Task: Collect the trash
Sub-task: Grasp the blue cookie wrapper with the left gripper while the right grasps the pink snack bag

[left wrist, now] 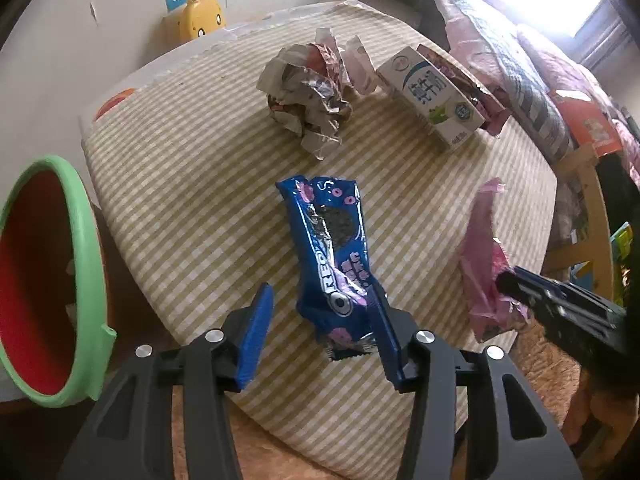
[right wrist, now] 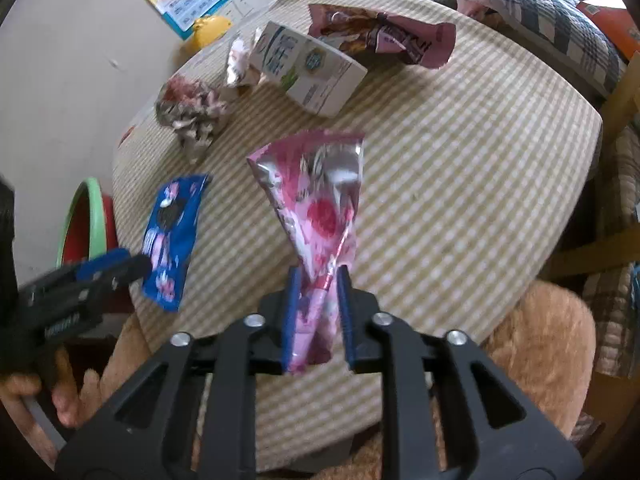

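Checked tablecloth [left wrist: 192, 184] carries milk carton [left wrist: 434, 94], crumpled foil wrapper [left wrist: 308, 96]. Green-rimmed red bin [left wrist: 86, 280] off its left edge. Left gripper [left wrist: 320, 320] spread around blue Oreo wrapper [left wrist: 332, 248]. Right gripper [right wrist: 318, 300] pinching pink wrapper [right wrist: 316, 208], lifted above cloth.

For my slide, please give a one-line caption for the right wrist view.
Right gripper lifts a pink wrapper above the checked tablecloth; milk carton and crumpled wrapper remain.

Torn blue Oreo wrapper [left wrist: 334, 256] lies between the left tool [left wrist: 320, 320] fingers; pink wrapper [right wrist: 316, 216] stands clamped in the right tool [right wrist: 318, 304].
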Demonstrator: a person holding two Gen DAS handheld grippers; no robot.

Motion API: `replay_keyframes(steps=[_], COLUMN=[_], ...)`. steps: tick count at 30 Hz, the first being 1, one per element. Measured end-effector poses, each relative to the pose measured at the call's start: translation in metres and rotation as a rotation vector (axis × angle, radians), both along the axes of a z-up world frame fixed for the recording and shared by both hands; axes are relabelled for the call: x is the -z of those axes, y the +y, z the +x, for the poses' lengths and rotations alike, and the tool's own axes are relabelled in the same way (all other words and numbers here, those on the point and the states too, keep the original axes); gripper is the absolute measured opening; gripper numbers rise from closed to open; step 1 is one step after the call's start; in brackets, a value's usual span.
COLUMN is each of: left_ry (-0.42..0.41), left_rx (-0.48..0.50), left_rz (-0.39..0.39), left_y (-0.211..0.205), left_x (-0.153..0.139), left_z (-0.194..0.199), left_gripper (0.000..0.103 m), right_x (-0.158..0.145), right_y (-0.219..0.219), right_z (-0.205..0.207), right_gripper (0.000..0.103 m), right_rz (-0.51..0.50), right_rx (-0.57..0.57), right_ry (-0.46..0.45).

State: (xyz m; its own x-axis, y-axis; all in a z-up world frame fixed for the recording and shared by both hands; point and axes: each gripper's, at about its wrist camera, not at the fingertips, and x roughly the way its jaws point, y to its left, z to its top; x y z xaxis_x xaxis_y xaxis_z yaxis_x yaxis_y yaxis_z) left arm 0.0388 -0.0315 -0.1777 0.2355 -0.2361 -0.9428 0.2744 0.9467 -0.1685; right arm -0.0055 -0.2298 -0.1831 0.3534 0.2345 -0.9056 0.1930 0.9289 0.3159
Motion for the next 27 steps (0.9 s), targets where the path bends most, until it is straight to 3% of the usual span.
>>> replay_keyframes(steps=[1,2,8,19,21,23,24,27], left_ry=[0.002,0.010,0.042,0.033,0.038,0.052,0.051,0.004], left_rx=[0.001,0.000,-0.026,0.061,0.082,0.087,0.086,0.093], left_rz=[0.009,0.022,0.038,0.121,0.133,0.125,0.113,0.110], left_y=[0.000,0.000,0.002,-0.020,-0.024,-0.025,-0.025,-0.027], left_x=[0.001,0.004,0.006,0.016,0.022,0.026,0.025,0.013], left_z=[0.000,0.001,0.007,0.008,0.005,0.004,0.003,0.001], left_gripper=[0.047,0.047,0.047,0.045,0.029,0.023,0.015,0.001], right_x=[-0.002,-0.004,-0.008,-0.004,-0.001,0.001,0.000,-0.001], right_y=[-0.001,-0.003,-0.015,-0.011,-0.010,-0.008,-0.007,-0.008], right_z=[-0.004,-0.009,-0.010,0.003,0.003,0.002,0.002,0.004], right_gripper=[0.054,0.056,0.056,0.056,0.056,0.056,0.056,0.052], right_rz=[0.002,0.009,0.009,0.016,0.022,0.030,0.027,0.027], right_rx=[0.018,0.025,0.042,0.025,0.026,0.023,0.021,0.020], right_ry=[-0.007,-0.011,0.003,0.024,0.033,0.037,0.033,0.025])
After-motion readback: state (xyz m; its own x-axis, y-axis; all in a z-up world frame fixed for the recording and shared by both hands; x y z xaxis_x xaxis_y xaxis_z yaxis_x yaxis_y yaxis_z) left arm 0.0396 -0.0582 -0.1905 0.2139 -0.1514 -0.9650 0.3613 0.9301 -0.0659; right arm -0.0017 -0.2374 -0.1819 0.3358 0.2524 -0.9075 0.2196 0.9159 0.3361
